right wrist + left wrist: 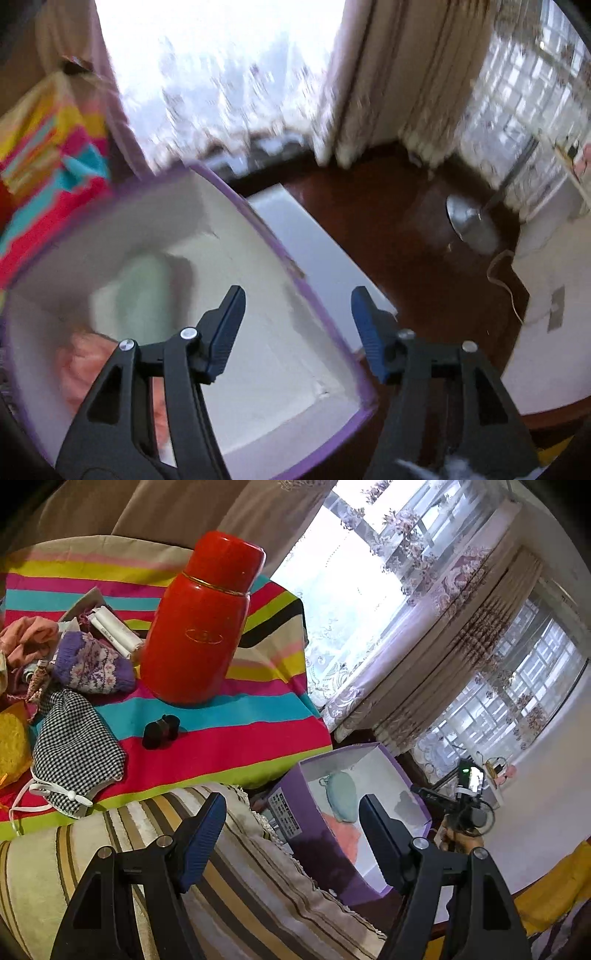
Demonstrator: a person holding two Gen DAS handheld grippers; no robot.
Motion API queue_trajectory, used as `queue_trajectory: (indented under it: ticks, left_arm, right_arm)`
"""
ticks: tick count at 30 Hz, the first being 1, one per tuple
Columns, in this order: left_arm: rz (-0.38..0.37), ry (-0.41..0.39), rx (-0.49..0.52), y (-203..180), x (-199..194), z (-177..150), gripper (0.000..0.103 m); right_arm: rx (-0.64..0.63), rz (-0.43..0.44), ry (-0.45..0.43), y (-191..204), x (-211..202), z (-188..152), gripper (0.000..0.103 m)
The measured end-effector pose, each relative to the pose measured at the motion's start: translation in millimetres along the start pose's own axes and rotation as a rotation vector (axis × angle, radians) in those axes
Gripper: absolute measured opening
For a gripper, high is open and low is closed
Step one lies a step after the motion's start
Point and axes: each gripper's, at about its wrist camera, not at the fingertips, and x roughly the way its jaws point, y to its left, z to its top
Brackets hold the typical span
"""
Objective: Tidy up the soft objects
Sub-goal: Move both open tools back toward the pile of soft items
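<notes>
Both tools stand empty between loads as soft things are sorted into a purple box [291, 805] that sits below the edge of a striped cloth [236, 716]. The right tool [297, 325] hangs over the box's near rim with its jaws parted and nothing between them; inside, a pale green piece [341, 790] lies toward the far wall and a pink piece [88, 365] toward the near one. The view from that side is blurred, so little more of the box's contents can be told.

The left tool [291, 834] is likewise released, poised over a striped cushion [221, 867] at the cloth's near edge. On the cloth wait the things not yet sorted — a checked pouch [74, 749] with a white drawstring, a purple knitted piece [92, 664], a pink cloth [26, 638] and a yellow one [11, 742], all crowded at the left edge. A red flask [199, 627] and a small black object [160, 731] stand among them and are not soft.

By the look of it, a drop into the box is done and the next pick is due — likely the checked pouch, nearest the left tool. That calls for a reach leftward and a pinch on the fabric's bulk, clear of the flask.
</notes>
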Motion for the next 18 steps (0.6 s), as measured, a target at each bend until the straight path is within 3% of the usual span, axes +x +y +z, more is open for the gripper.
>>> queue_trajectory:
  ticks: [4,8,13,18]
  left_arm:
    - [0.005,-0.049,-0.010,6.1,-17.0,4.2,0.075]
    - [0.050,-0.101,-0.026,21.3,-40.8,7.7,0.075]
    - [0.161,-0.162,-0.082,62.9,-79.0,5.3,0.075]
    - [0.263,-0.195,-0.197,118.6,-110.5,2.3,0.075]
  right_arm:
    - [-0.056,0.108,-0.111,49.0,-55.6,12.9,0.074]
    - [-0.163,0.237,-0.164,122.4,-97.0,10.7,0.074]
    - [-0.259,0.427,-0.168,211.7,-127.4,2.0,0.076]
    - [-0.331,0.531,-0.121,279.1,-131.2,-10.4,0.076]
